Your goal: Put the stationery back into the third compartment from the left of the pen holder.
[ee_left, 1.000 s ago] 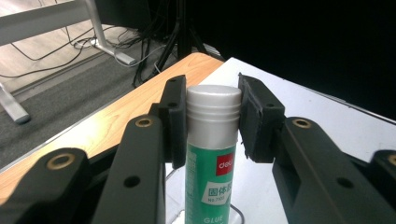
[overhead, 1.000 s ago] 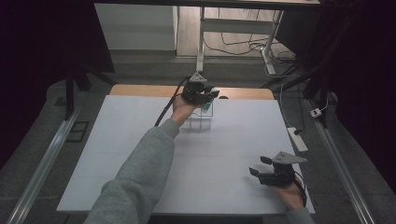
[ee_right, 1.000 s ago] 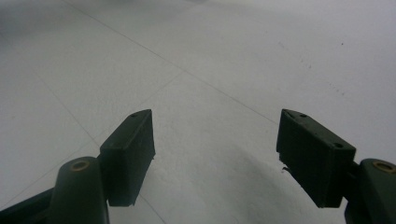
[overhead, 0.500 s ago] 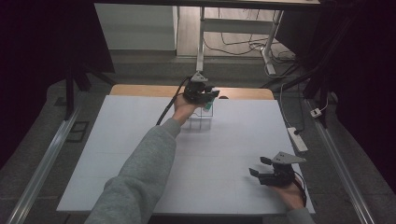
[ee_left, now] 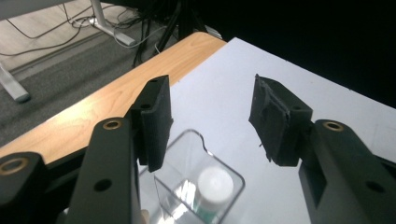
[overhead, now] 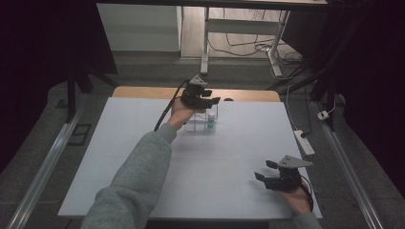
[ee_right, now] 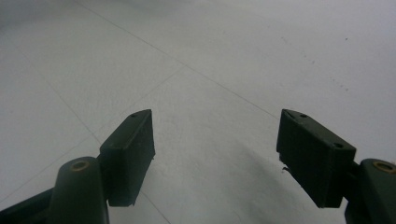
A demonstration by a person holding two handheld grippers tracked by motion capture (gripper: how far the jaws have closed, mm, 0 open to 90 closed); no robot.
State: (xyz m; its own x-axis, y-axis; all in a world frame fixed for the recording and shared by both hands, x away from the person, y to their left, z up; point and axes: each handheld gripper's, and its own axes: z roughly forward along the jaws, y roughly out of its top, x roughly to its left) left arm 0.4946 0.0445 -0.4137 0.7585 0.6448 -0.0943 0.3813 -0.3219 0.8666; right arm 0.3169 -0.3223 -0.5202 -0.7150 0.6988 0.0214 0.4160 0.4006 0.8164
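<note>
A small bottle (overhead: 210, 123) with a white cap (ee_left: 214, 184) and a green label stands inside a clear plastic holder (overhead: 199, 125) at the far middle of the white board. My left gripper (overhead: 212, 101) hovers just above the holder (ee_left: 187, 149). Its jaws have just been opening and stand apart, and in the left gripper view (ee_left: 210, 112) nothing is between the pads. My right gripper (overhead: 265, 171) rests at the near right of the board. It is open with only bare board between its jaws in the right gripper view (ee_right: 215, 140).
The white board (overhead: 239, 143) lies on a wooden table whose edge (overhead: 143, 92) shows at the back. A power strip (overhead: 304, 141) lies off the board's right side. Desk legs and cables stand on the floor beyond.
My left gripper's jaws have spread apart above the clear holder, and the hand has barely shifted. The right gripper has stayed where it was.
</note>
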